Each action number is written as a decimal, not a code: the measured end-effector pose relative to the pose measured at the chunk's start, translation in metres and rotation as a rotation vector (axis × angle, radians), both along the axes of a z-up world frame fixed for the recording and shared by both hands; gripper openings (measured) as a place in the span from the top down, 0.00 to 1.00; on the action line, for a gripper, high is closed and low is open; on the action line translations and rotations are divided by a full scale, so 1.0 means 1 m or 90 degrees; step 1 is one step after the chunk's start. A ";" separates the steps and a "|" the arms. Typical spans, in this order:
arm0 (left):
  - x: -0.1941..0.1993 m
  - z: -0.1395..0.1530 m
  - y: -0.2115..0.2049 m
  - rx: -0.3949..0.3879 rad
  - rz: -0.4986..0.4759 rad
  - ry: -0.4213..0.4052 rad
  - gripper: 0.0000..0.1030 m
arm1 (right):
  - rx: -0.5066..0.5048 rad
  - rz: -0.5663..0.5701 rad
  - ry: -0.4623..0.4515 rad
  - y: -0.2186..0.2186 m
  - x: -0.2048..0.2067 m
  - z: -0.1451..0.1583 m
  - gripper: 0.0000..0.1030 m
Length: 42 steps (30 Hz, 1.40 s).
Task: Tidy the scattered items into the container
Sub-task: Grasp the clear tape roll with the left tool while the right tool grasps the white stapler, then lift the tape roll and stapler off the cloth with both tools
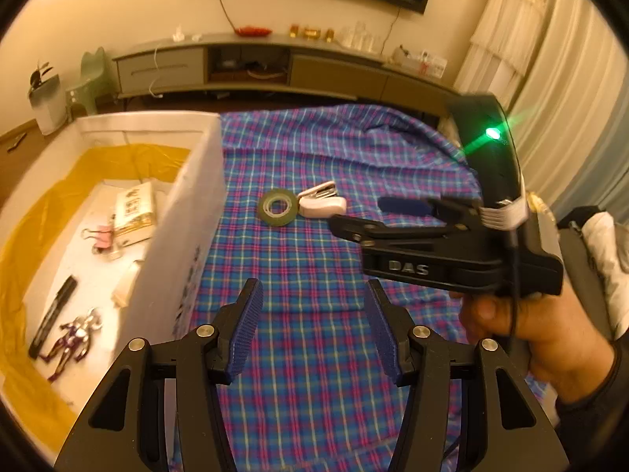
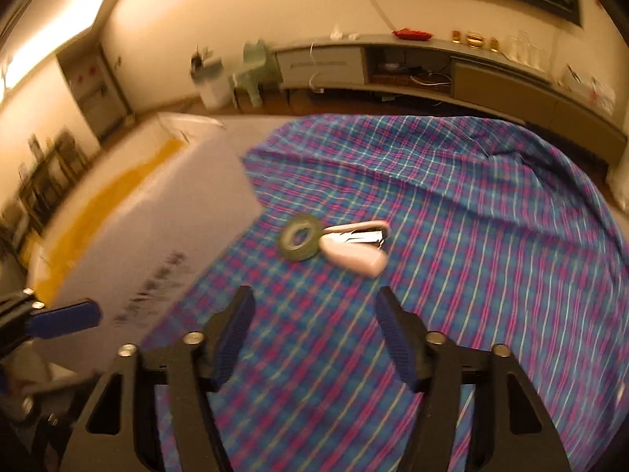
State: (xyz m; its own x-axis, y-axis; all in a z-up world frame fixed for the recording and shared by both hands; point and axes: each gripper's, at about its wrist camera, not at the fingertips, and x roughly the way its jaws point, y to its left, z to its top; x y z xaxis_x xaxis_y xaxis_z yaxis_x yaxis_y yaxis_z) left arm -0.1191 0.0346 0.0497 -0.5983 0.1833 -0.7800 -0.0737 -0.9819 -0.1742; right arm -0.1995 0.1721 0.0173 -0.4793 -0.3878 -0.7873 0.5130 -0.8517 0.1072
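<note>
A green tape roll (image 1: 277, 207) and a white stapler (image 1: 322, 201) lie touching each other on the plaid cloth (image 1: 314, 275). They also show in the right wrist view: tape roll (image 2: 300, 236), stapler (image 2: 355, 246). A white box (image 1: 184, 212) with a yellow lining stands at the left; its wall also shows in the right wrist view (image 2: 157, 236). My left gripper (image 1: 312, 328) is open and empty over the cloth beside the box. My right gripper (image 2: 314, 332) is open and empty, hovering short of the stapler; it also shows in the left wrist view (image 1: 365, 216).
Inside the box lie a card pack (image 1: 135, 212), a pink binder clip (image 1: 100, 236), a black marker (image 1: 53, 320) and a silver toy figure (image 1: 72, 340). A long TV cabinet (image 1: 251, 65) stands along the far wall. Curtains (image 1: 550, 59) hang at the right.
</note>
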 end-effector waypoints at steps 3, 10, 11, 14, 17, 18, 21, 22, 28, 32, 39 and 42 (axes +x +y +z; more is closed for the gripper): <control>-0.023 -0.016 0.000 0.003 0.007 -0.020 0.46 | 0.063 0.044 0.006 -0.015 -0.026 -0.020 0.30; -0.057 -0.047 -0.007 -0.005 0.035 -0.040 0.45 | 0.125 0.110 0.034 -0.038 -0.064 -0.059 0.41; -0.061 -0.050 -0.009 -0.005 0.039 -0.044 0.45 | 0.106 0.106 0.023 -0.034 -0.067 -0.060 0.45; -0.070 -0.052 -0.011 -0.003 0.050 -0.041 0.45 | 0.082 0.078 0.016 -0.020 -0.067 -0.059 0.45; -0.080 -0.054 -0.011 0.005 0.055 -0.038 0.45 | 0.041 0.046 -0.004 0.001 -0.060 -0.057 0.45; -0.086 -0.055 -0.007 -0.005 0.056 -0.039 0.45 | 0.033 0.037 -0.013 0.006 -0.056 -0.055 0.45; -0.106 -0.058 0.005 -0.031 0.053 -0.038 0.45 | 0.021 0.018 -0.026 0.027 -0.037 -0.044 0.45; -0.114 -0.060 0.008 -0.039 0.051 -0.037 0.45 | 0.019 0.015 -0.028 0.034 -0.029 -0.039 0.45; -0.153 -0.083 0.024 -0.125 0.052 -0.052 0.45 | 0.000 0.040 -0.031 0.078 0.034 -0.009 0.46; -0.158 -0.097 0.017 -0.129 0.070 -0.044 0.44 | -0.031 0.052 -0.032 0.093 0.067 -0.005 0.45; -0.138 -0.099 0.008 -0.100 0.066 -0.036 0.52 | -0.046 0.061 -0.038 0.096 0.070 -0.004 0.46; -0.121 -0.094 0.008 -0.087 0.067 -0.034 0.52 | -0.050 0.063 -0.039 0.098 0.072 -0.002 0.46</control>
State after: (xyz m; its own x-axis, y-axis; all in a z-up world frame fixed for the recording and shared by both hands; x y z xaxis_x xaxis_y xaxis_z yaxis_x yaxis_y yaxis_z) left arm -0.2400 0.0423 -0.0442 -0.5655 0.0119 -0.8247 0.0357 -0.9986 -0.0389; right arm -0.1276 0.2696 0.0154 -0.3876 -0.4924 -0.7793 0.5845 -0.7850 0.2054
